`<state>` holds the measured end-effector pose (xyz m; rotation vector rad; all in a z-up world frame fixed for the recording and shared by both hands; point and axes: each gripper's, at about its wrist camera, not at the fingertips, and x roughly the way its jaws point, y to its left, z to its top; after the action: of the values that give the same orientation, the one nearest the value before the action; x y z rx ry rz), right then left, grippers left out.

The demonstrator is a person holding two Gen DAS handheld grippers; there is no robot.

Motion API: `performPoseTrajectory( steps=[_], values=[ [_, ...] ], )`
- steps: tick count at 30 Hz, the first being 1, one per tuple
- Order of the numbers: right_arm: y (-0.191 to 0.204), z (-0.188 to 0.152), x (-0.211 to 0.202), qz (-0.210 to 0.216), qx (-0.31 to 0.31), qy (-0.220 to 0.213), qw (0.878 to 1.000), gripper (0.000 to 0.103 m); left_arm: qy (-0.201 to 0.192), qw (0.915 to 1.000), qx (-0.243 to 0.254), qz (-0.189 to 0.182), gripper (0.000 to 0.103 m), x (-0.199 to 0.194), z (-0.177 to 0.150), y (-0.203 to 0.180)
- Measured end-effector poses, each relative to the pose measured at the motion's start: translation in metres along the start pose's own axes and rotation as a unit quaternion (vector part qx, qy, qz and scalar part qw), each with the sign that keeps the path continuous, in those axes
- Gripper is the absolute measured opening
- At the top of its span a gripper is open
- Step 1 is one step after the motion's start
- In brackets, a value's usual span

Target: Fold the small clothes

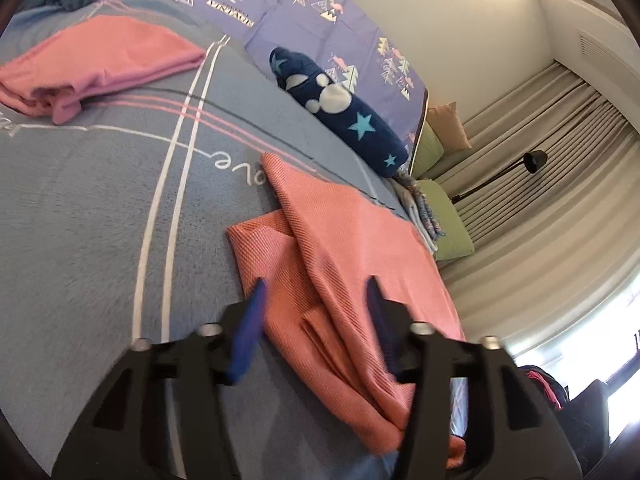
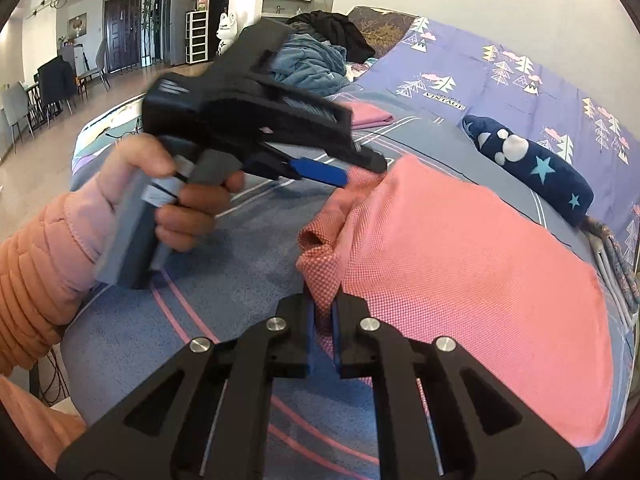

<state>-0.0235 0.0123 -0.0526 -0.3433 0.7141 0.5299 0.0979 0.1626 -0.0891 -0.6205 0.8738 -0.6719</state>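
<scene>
With its jaws pressed together on a bunched corner of the coral garment (image 2: 460, 272), my right gripper (image 2: 323, 312) keeps that corner pinched, and in its view the cloth climbs steeply from the pinch; I judge the corner is lifted clear of the bedspread (image 2: 200, 320) so a fold can be carried across. My left gripper (image 1: 316, 312) stands with jaws apart above the same garment (image 1: 340, 248), the pads pressing on nothing; a raised ridge of cloth runs between them. In the right view, one blue finger (image 2: 320, 172) of that left gripper (image 2: 348, 174) reaches to the garment's far edge, with the hand (image 2: 180, 196) on the grip behind it. I read this as a release or a re-grip, not a hold.

The garment lies on the bedspread near the bed's right side, partly folded, one layer lapped diagonally over another. Its long axis runs away from the left gripper, and a pointed corner (image 1: 270, 160) aims toward the navy star pillow (image 1: 344, 112). A folded pink item (image 1: 100, 64) sits well apart to the left.
</scene>
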Motion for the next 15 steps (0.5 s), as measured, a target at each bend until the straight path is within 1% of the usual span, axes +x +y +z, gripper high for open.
performPoseTrajectory(
  steps=[1, 4, 5, 6, 8, 10, 12, 13, 14, 15],
  values=[
    [-0.001, 0.000, 0.000, 0.002, 0.003, 0.000, 1.000, 0.007, -0.002, 1.0000, -0.002, -0.001, 0.063, -0.005, 0.000, -0.001],
    [-0.003, -0.002, -0.001, 0.010, 0.011, -0.002, 1.000, 0.007, 0.005, 0.9997, -0.022, -0.005, 0.067, -0.011, -0.002, 0.001],
    [-0.007, -0.002, 0.000, 0.012, 0.013, -0.002, 1.000, 0.007, 0.014, 0.9994, -0.029, -0.011, 0.073, -0.009, -0.004, 0.003],
    [-0.007, -0.002, -0.001, 0.015, 0.015, -0.002, 1.000, 0.007, 0.025, 0.9989, -0.036, -0.016, 0.075, -0.004, -0.005, 0.004],
    [-0.007, -0.003, -0.002, 0.017, 0.017, -0.003, 1.000, 0.007, 0.046, 0.9978, -0.042, -0.022, 0.075, 0.008, -0.009, 0.004],
    [-0.007, -0.003, -0.003, 0.019, 0.020, -0.005, 1.000, 0.007, 0.047, 0.9979, -0.030, -0.034, 0.075, 0.017, -0.010, -0.003],
    [-0.006, -0.004, -0.002, 0.020, 0.022, -0.004, 1.000, 0.007, 0.059, 0.9965, -0.036, -0.047, 0.074, 0.030, -0.007, -0.008],
    [-0.005, -0.005, -0.002, 0.020, 0.023, -0.004, 1.000, 0.007, 0.062, 0.9964, -0.036, -0.045, 0.060, 0.034, -0.005, -0.009],
    [-0.004, -0.005, -0.001, 0.018, 0.021, -0.005, 1.000, 0.007, 0.067, 0.9965, -0.035, -0.035, 0.039, 0.041, -0.003, -0.010],
    [-0.003, -0.006, -0.002, 0.014, 0.017, -0.005, 1.000, 0.007, 0.072, 0.9965, -0.034, -0.024, 0.029, 0.046, -0.001, -0.010]
  ],
)
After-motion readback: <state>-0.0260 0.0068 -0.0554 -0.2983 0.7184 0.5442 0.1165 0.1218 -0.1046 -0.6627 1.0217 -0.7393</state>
